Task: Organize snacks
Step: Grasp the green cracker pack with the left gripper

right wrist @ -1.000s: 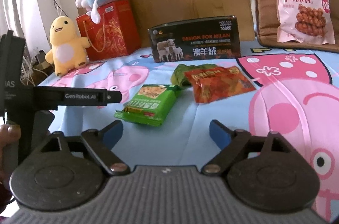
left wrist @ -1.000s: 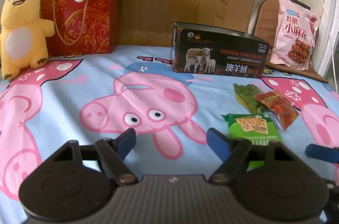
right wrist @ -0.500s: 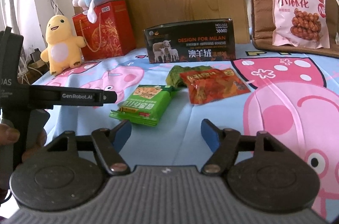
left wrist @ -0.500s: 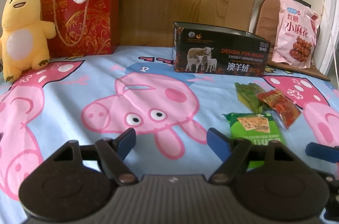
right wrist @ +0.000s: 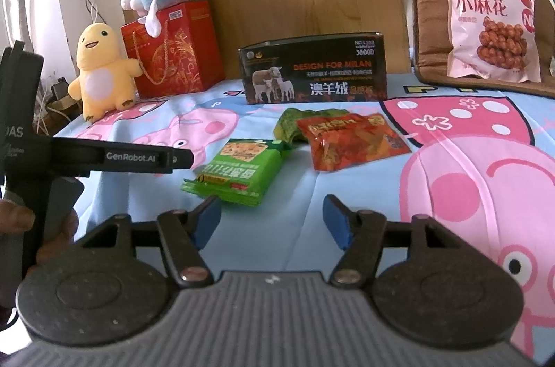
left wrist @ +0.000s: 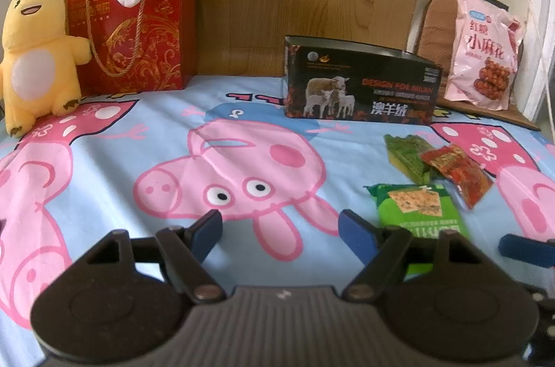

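Observation:
Three snack packets lie on the pig-print sheet: a bright green one (right wrist: 239, 171) (left wrist: 418, 209), a red one (right wrist: 350, 138) (left wrist: 458, 172) and a dark green one (right wrist: 295, 122) (left wrist: 407, 152) partly under the red. A black open-top box (right wrist: 314, 70) (left wrist: 360, 79) stands behind them. My right gripper (right wrist: 272, 221) is open and empty, just in front of the bright green packet. My left gripper (left wrist: 281, 233) is open and empty, left of the packets; it shows in the right wrist view (right wrist: 104, 157).
A big pink snack bag (right wrist: 492, 16) (left wrist: 482, 48) leans on a brown cushion at the back right. A red gift bag (left wrist: 135, 30) with a plush on top and a yellow plush (left wrist: 33, 54) stand at the back left. A wooden board is behind.
The right gripper has risen and moved a little nearer the packets, its jaws slightly narrower. The left gripper has barely moved.

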